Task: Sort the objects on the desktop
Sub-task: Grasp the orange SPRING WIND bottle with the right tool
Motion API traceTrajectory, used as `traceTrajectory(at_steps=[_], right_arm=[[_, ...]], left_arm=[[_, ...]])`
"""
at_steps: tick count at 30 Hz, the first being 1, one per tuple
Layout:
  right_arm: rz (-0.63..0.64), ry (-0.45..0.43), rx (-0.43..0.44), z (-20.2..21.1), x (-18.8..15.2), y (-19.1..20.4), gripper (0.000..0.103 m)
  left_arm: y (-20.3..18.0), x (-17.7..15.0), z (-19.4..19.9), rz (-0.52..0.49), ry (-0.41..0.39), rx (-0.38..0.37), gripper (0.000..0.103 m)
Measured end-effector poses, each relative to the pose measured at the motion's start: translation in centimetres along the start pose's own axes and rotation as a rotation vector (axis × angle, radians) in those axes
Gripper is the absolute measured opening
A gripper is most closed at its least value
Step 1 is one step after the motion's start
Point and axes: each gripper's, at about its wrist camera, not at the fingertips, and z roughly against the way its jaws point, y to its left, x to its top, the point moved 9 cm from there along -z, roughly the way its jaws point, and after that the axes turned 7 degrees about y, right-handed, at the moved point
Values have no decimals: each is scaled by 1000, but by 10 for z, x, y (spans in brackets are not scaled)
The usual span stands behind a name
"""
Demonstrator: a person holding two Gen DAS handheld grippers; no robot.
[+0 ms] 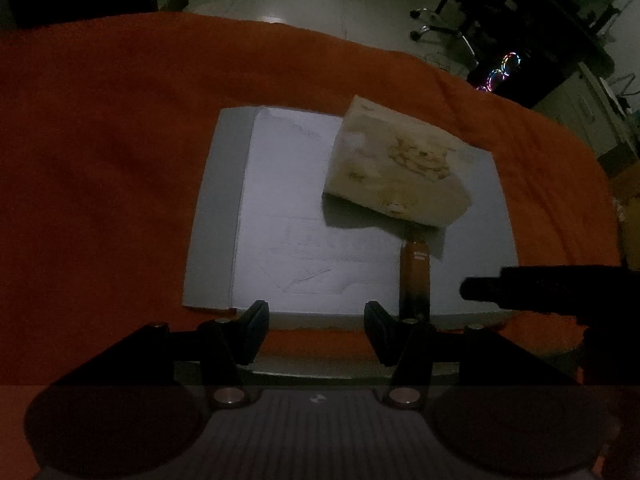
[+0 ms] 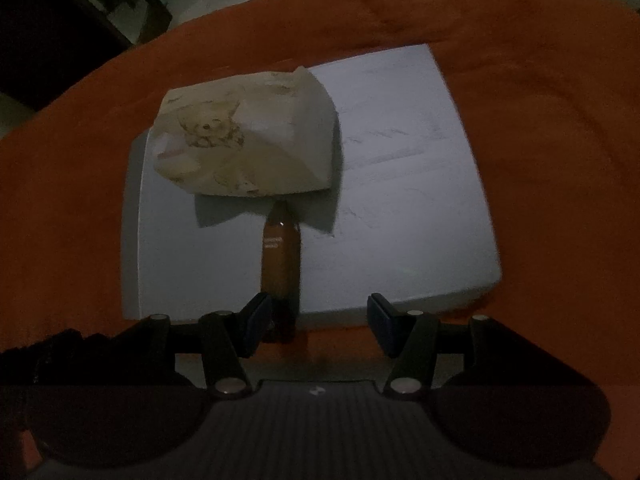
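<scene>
Nearest in each wrist view is its own claw. The left claw (image 1: 316,322) stands partly open with nothing between its pads, hanging over the near edge of a pale grey-white book (image 1: 304,216). The right claw (image 2: 316,320) is also partly open and empty; the butt of a brown handle (image 2: 281,258) sits just beside its left finger, not between the two, and whether it touches I cannot tell.

The book lies flat on the bench, which is covered by an orange cloth (image 1: 100,140). It looks stiff and fairly heavy, so it is best taken by an edge or the spine.

On the book lies a hand fan: its handle points toward the near edge, and its cream leaf (image 2: 244,136), printed with a small animal drawing, spreads out farther back. The leaf looks thin, light and easy to crease. The handle looks rigid and smooth, perhaps slippery, and is the sound place to grip.

No box, tray or other container is visible. Beyond the bench are only a dim floor and office chairs.
</scene>
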Motion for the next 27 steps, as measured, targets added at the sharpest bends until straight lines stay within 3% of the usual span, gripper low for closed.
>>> traceTrajectory(at_steps=[17,22,24,26,27], right_arm=[[14,47,-21,-52,25,30,56],[54,76,-69,-65,21,38,53],[78,88,-93,-70,16,40,47],[98,70,-118,-70,14,40,29],[104,61,-122,-69,13,40,29]], left_arm=[[15,-8,4,-19,-38,-1,49],[17,-11,8,-27,-47,4,49],[18,-12,8,-29,-50,6,49],[16,-11,10,-24,-60,-3,50],[15,-11,10,-27,-58,-8,51]])
